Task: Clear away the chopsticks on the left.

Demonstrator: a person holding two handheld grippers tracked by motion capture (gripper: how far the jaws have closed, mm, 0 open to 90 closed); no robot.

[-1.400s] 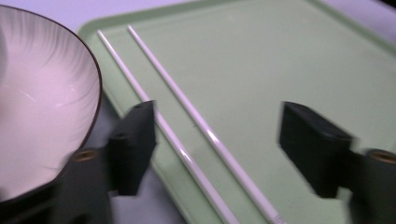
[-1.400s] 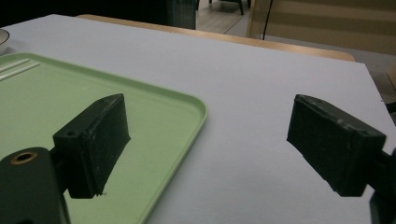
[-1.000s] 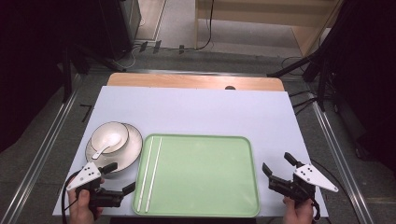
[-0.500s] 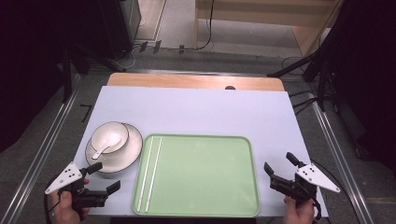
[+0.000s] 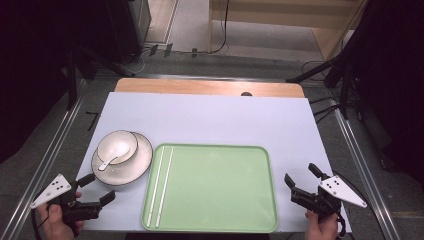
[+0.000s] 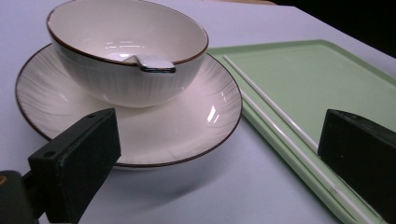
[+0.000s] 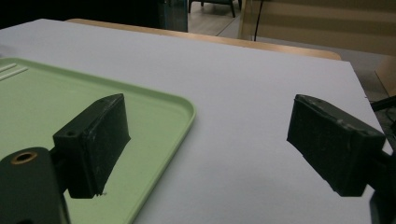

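Observation:
A cream bowl [image 5: 117,147] [image 6: 128,51] with a white spoon [image 5: 114,154] in it stands on a brown-rimmed plate [image 5: 139,165] [image 6: 187,121] at the table's left. Beside it lies a green tray [image 5: 220,185] [image 6: 336,79] [image 7: 56,107] with a pair of white chopsticks [image 5: 161,185] [image 6: 280,121] along its left side. My left gripper [image 5: 96,189] [image 6: 224,163] is open at the front left corner, just short of the plate, with nothing between its jaws. My right gripper [image 5: 302,179] [image 7: 210,144] is open at the front right, by the tray's right edge, also holding nothing.
A pale blue-white sheet [image 5: 215,120] covers the table, with a strip of bare wood [image 5: 200,87] at the far edge. Metal rails [image 5: 55,150] run down both sides, and dark stands and cables lie on the floor beyond.
My left gripper has drawn back leftward and toward the front corner, away from the tray's edge. The right gripper has barely moved.

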